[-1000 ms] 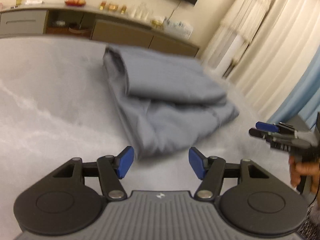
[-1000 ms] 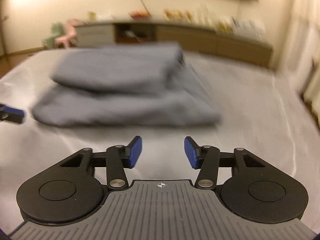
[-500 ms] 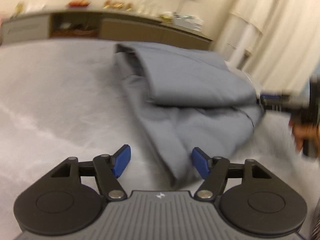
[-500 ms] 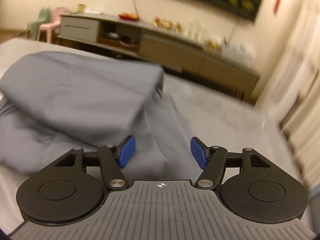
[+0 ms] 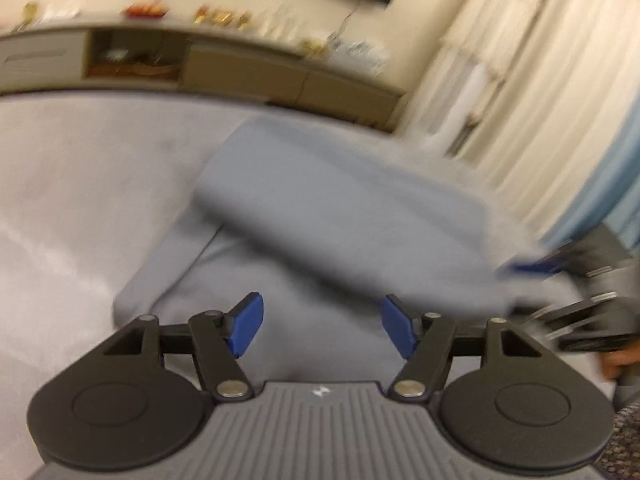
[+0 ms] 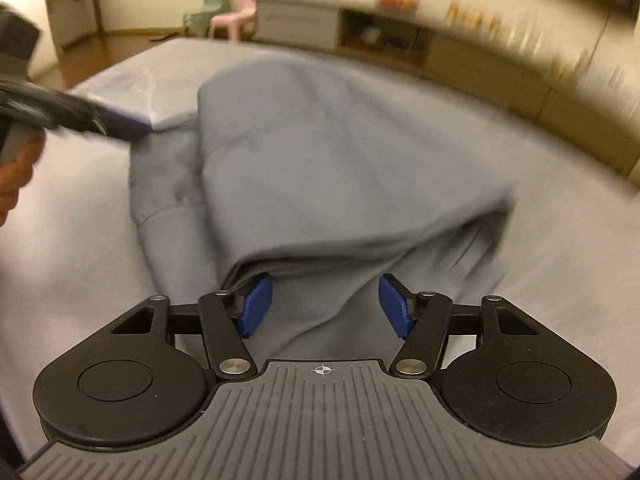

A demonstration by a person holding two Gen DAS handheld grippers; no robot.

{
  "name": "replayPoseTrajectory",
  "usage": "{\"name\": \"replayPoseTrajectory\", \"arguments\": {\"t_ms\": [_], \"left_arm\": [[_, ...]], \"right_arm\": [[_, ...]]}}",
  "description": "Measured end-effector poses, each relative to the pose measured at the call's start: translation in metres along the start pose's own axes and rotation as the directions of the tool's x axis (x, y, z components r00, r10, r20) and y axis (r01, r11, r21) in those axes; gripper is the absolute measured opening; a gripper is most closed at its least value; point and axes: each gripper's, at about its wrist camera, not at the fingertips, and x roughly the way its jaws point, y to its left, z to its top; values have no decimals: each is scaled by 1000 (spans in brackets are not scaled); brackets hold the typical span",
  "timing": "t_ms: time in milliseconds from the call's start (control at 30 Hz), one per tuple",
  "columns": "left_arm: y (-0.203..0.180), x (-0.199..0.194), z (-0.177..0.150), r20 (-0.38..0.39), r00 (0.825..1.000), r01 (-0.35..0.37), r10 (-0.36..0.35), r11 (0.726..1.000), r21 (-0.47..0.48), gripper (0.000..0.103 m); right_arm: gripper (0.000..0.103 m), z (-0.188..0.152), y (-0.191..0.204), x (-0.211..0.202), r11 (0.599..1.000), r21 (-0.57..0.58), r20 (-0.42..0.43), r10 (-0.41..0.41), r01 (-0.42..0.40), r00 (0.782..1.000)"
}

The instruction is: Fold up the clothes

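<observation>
A grey garment (image 5: 340,232) lies folded in layers on a pale grey bed (image 5: 80,200); it also fills the middle of the right wrist view (image 6: 320,168). My left gripper (image 5: 322,330) is open, its blue pads over the garment's near lower layer. My right gripper (image 6: 326,306) is open at the other end, its pads astride the edge of the folded layers. The right gripper shows blurred at the garment's far right edge in the left wrist view (image 5: 532,266). The left gripper shows at the garment's left corner in the right wrist view (image 6: 128,128). Neither holds cloth.
A long low cabinet (image 5: 240,72) with small items on top runs along the far wall. Cream curtains (image 5: 540,100) hang at the right. Small green and pink chairs (image 6: 232,16) stand beyond the bed. The bed sheet (image 6: 560,200) surrounds the garment.
Both grippers have moved in from the sides until their open pads reach the garment's two ends. Both stay open. The garment looks unmoved.
</observation>
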Motion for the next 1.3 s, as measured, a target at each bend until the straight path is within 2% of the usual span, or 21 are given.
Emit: {"name": "replayPoseTrajectory", "arguments": {"t_ms": [33, 100, 167, 233, 333, 467, 533, 567, 633, 667, 700, 767, 833, 900, 967, 1000, 1067, 1133, 1167, 1200, 1300], "left_arm": [[8, 8, -2, -17, 1000, -22, 21, 999, -26, 66], [23, 12, -4, -3, 1000, -10, 10, 997, -70, 64], [31, 11, -2, -1, 1000, -16, 16, 995, -103, 64], [35, 8, -1, -5, 1000, -23, 23, 993, -118, 64], [35, 7, -3, -9, 1000, -23, 22, 994, -111, 64], [33, 5, -4, -18, 999, -33, 32, 996, -88, 64], [33, 2, -5, -18, 999, -38, 36, 996, -80, 64], [32, 1, -5, -18, 999, -39, 38, 996, -77, 64], [30, 1, -5, -19, 999, -41, 40, 996, -75, 65], [29, 1, -5, -19, 999, -42, 41, 996, -75, 66], [28, 1, -6, -18, 999, -43, 42, 996, -74, 68], [25, 1, -7, -13, 999, -46, 45, 997, -60, 70], [22, 3, -9, -7, 999, -53, 53, 998, -37, 71], [23, 3, -8, -4, 999, -54, 54, 998, -27, 71], [28, 1, -7, -9, 999, -44, 44, 998, -43, 71], [31, -1, -7, -13, 999, -36, 35, 998, -58, 71], [35, -3, -7, -20, 1000, -21, 19, 996, -86, 71], [38, -3, -6, -25, 1000, -14, 12, 994, -105, 71], [39, -3, -5, -26, 1000, -13, 10, 994, -110, 71], [38, -2, -5, -27, 1000, -14, 11, 994, -108, 71], [38, -2, -5, -26, 1000, -17, 15, 995, -94, 71]], "right_arm": [[61, 5, 11, -11, 999, -36, 50, -36, 38, 998], [62, 13, 36, -28, 988, -116, 151, -82, 100, 985], [64, 9, 70, -22, 946, -274, 179, -126, 172, 976], [64, 4, 106, -13, 870, -430, 204, -168, 242, 965], [62, -5, 144, 12, 709, -607, 270, -240, 358, 933], [69, 12, 149, 0, 713, -568, 309, -279, 412, 909], [76, 15, 140, -10, 726, -553, 272, -307, 409, 912], [75, 16, 134, -12, 735, -545, 240, -324, 403, 915], [71, 14, 116, -21, 749, -500, 236, -365, 435, 901], [69, 17, 105, -22, 763, -466, 255, -369, 448, 894], [69, 21, 98, -30, 794, -414, 294, -347, 446, 891], [68, 27, 96, -48, 879, -325, 380, -217, 350, 899], [68, 29, 100, -42, 938, -272, 383, -99, 214, 919], [60, 32, 111, -10, 948, -290, 274, -51, 133, 960], [59, 30, 107, 19, 951, -293, 139, -64, 103, 988], [60, 28, 105, 34, 952, -292, 69, -74, 91, 995], [60, 30, 96, 36, 969, -238, 49, -52, 62, 997], [62, 28, 108, 19, 953, -286, 113, -74, 104, 991], [64, 24, 119, 14, 927, -344, 164, -98, 149, 982], [69, 20, 133, 11, 885, -424, 203, -118, 195, 972], [68, 6, 168, 30, 730, -614, 232, -196, 300, 953]]}}
